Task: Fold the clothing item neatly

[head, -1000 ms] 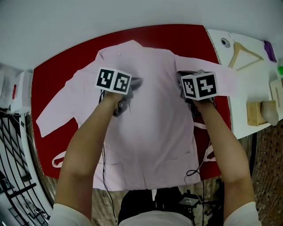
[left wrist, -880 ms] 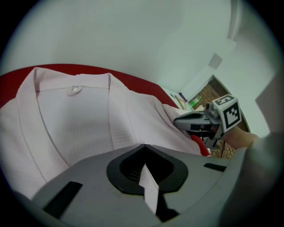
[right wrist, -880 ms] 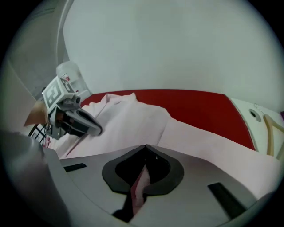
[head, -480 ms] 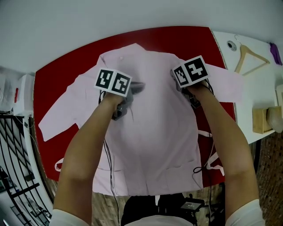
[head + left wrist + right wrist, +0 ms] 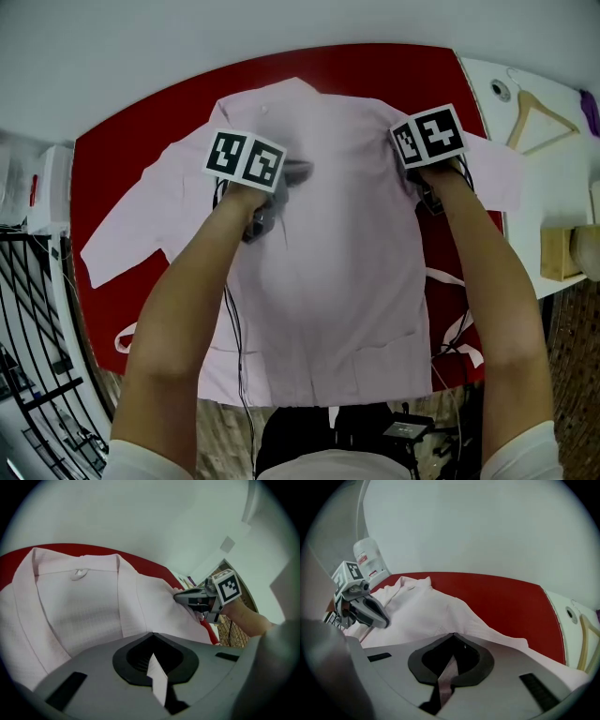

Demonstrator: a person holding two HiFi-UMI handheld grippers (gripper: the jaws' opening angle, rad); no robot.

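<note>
A pale pink garment (image 5: 328,281) lies spread on the red table (image 5: 131,150), collar at the far side and both sleeves out. My left gripper (image 5: 286,175) sits on its left chest, shut, with a strip of cloth pinched in its jaws (image 5: 152,637). At the right shoulder seam my right gripper (image 5: 429,178) is shut too, and a pink fold runs up between its jaws (image 5: 452,637). Each gripper shows in the other's view: the right gripper (image 5: 185,597) and the left gripper (image 5: 377,616), both resting on the pink garment (image 5: 84,616) (image 5: 431,611).
A white side table (image 5: 562,178) at the right carries a wooden hanger (image 5: 534,108) and a wooden box (image 5: 561,253). A black wire rack (image 5: 28,319) stands at the left. The garment's ties (image 5: 448,278) hang off the near right edge. A white bottle (image 5: 368,557) stands beyond the table.
My right gripper has moved up the garment from its right side to the shoulder seam. The left gripper has kept its place on the left chest.
</note>
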